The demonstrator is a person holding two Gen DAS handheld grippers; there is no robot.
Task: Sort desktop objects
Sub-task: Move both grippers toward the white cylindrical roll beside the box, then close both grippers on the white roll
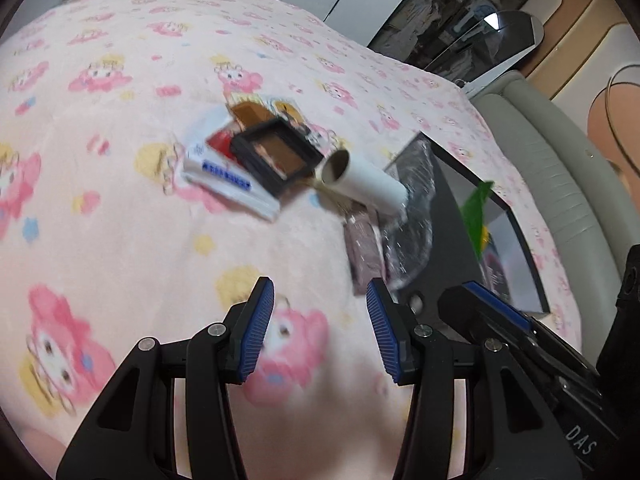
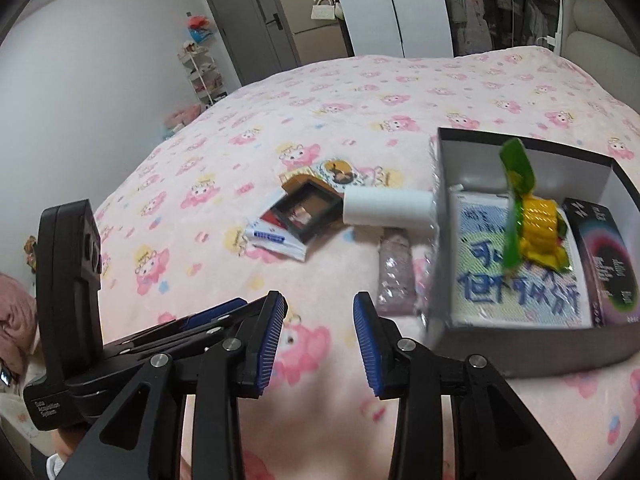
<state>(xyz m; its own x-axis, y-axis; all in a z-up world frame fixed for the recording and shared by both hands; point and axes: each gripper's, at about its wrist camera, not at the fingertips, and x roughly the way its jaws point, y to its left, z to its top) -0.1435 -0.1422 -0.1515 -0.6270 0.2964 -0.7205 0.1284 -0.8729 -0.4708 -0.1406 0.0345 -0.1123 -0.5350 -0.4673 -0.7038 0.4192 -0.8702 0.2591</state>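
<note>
A: Both the left gripper (image 1: pixel 320 320) and right gripper (image 2: pixel 320 334) hang spread, empty, over the pink blanket (image 1: pixel 120 220).

B: Yep — the white roll (image 2: pixel 388 209) leans against the box (image 2: pixel 436 240), black frame (image 2: pixel 308 210) just beside.
</note>
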